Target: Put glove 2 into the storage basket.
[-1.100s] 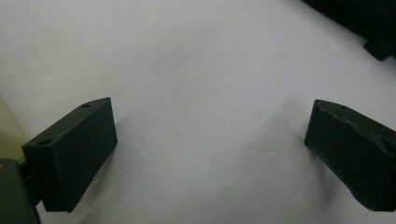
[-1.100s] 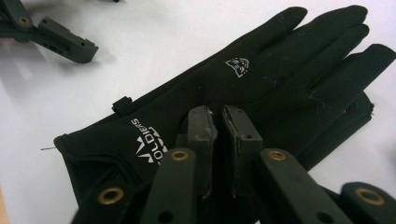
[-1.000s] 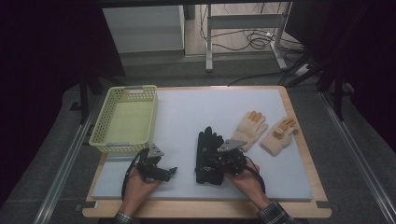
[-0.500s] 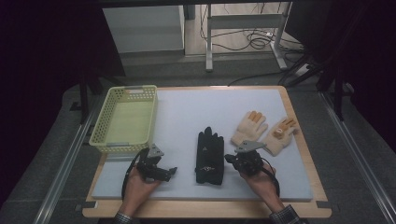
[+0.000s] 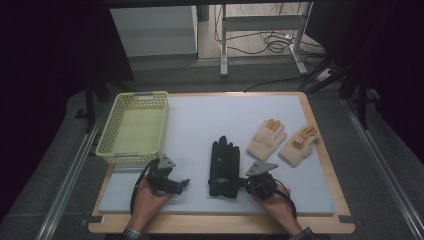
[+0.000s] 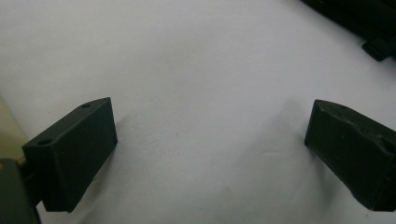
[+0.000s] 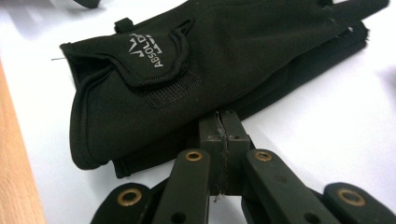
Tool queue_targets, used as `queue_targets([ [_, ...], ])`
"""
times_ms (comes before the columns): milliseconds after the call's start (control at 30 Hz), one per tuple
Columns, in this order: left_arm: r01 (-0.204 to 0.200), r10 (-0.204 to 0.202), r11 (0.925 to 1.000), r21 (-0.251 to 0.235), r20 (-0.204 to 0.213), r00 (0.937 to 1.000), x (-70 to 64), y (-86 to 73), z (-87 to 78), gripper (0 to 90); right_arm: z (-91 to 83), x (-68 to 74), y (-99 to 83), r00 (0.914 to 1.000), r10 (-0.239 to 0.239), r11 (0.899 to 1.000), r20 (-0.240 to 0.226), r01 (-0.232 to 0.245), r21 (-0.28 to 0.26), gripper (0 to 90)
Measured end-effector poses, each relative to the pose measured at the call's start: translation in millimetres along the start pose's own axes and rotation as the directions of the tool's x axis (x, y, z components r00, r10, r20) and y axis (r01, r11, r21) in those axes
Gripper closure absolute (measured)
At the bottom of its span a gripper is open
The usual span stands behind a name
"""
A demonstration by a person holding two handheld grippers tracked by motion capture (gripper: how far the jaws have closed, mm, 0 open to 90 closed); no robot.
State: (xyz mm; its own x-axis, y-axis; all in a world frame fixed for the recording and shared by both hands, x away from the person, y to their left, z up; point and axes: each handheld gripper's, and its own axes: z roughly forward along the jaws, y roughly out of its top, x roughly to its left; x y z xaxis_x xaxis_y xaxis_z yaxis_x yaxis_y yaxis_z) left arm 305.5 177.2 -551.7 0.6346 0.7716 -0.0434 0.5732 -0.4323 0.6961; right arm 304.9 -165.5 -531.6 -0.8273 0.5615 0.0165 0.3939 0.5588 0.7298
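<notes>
A pair of black gloves (image 5: 224,167) lies stacked on the white mat (image 5: 210,115), cuffs toward the person; in the right gripper view the black gloves (image 7: 187,79) show a strap with white lettering. My right gripper (image 5: 243,185) sits just right of the cuffs. Its jaws are pressed together, and nothing shows between them where the right gripper (image 7: 219,122) meets the gloves' lower edge. My left gripper (image 5: 182,185) rests low over bare mat left of the gloves. In its own view the left gripper (image 6: 210,149) is open with nothing between its fingers (image 6: 74,149).
Two tan knit gloves (image 5: 267,139) (image 5: 298,146) lie at the mat's right. A pale yellow perforated basket (image 5: 142,94) stands at the left edge. The wooden table border (image 7: 14,177) runs close beside the black gloves' cuffs.
My right gripper has drawn back off the top of the black gloves to their right cuff edge. The left gripper and the gloves have hardly moved.
</notes>
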Motion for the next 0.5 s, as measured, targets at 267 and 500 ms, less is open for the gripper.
queue_targets([
  [267, -0.001, 0.001, 1.0, 0.001, 0.0, 1.0, 0.1, 0.0, 0.0, 2.2, 9.6, 7.3, 6.8, 0.9994, -0.013, 1.0, -0.031, 0.013, -0.003, 88.5],
  [500, -0.001, 0.001, 1.0, 0.002, 0.0, 1.0, 0.2, 0.0, -0.1, 2.2, 22.1, 13.1, 16.6, 0.9987, -0.022, 1.0, -0.045, 0.022, -0.006, 88.5],
])
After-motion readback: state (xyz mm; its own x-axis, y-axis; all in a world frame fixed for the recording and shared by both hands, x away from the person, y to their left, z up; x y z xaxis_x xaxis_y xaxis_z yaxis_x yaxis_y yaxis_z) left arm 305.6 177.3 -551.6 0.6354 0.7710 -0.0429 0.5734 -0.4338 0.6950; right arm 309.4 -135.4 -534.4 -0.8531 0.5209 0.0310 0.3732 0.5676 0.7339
